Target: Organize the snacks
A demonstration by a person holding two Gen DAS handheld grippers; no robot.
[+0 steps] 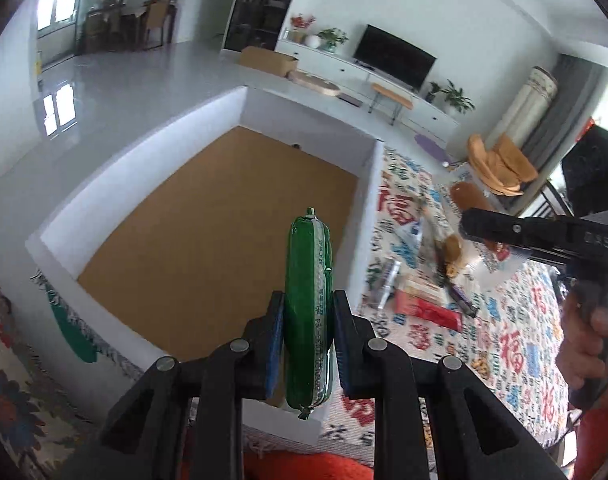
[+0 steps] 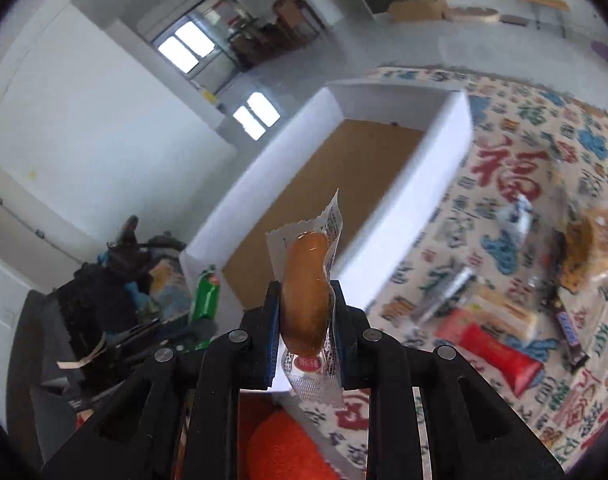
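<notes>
Above a white-walled box (image 1: 304,120) with a bare brown floor, set on a cloth printed with red and blue characters (image 1: 520,340), a person holds two black grippers, each carrying one snack. The left gripper (image 1: 308,344) is clamped on a green-wrapped sausage stick (image 1: 308,280), gripped across its lower half so most of it points away toward the box's floor, which looks like the way to let it fall inside. The right gripper (image 2: 306,328) is clenched on a brown sausage sealed in a clear packet (image 2: 307,300), pinched around its middle with the crimped top edge sticking out beyond the pads; it hovers near the box's near corner. Nothing lies in the box, apart from a tiny dark speck by the far wall, so I judge the sorting has barely begun. To the right of the box, the remaining snacks sit loose on the cloth: one red packet (image 2: 496,352), one dark chocolate bar (image 2: 568,332), one golden pastry in clear wrap (image 2: 596,240), and several blurred wrappers I cannot count. One green bottle (image 2: 206,292) stands left of the box.
</notes>
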